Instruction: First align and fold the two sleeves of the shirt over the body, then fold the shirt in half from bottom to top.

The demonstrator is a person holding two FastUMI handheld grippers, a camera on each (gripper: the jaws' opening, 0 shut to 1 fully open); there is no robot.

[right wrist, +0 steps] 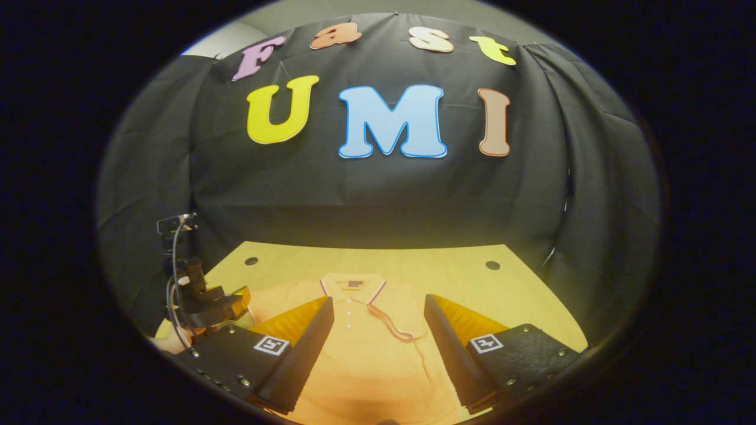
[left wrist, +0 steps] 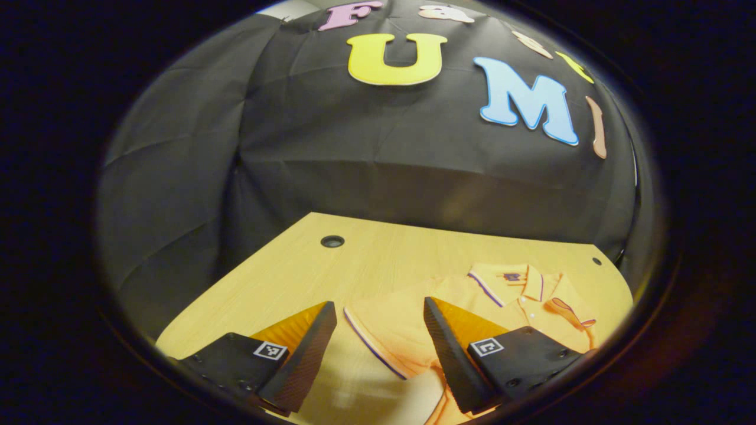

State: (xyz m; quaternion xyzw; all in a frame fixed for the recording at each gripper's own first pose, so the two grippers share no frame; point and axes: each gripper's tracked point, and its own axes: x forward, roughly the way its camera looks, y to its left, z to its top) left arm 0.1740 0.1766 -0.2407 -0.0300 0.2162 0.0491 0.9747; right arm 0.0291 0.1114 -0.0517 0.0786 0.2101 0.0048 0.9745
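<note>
While both claws hang spread and empty, left gripper (left wrist: pixel 378 336) over the sleeve hem and right gripper (right wrist: pixel 378 330) over the chest, the orange polo shirt (right wrist: pixel 360 354) lies flat mid-worktop (right wrist: pixel 460 277), one sleeve seemingly folded; next, pinch that left sleeve.

light wooden table (left wrist: pixel 283 277) with round cable holes (left wrist: pixel 332 241), black cloth wall (right wrist: pixel 378 195)
</note>
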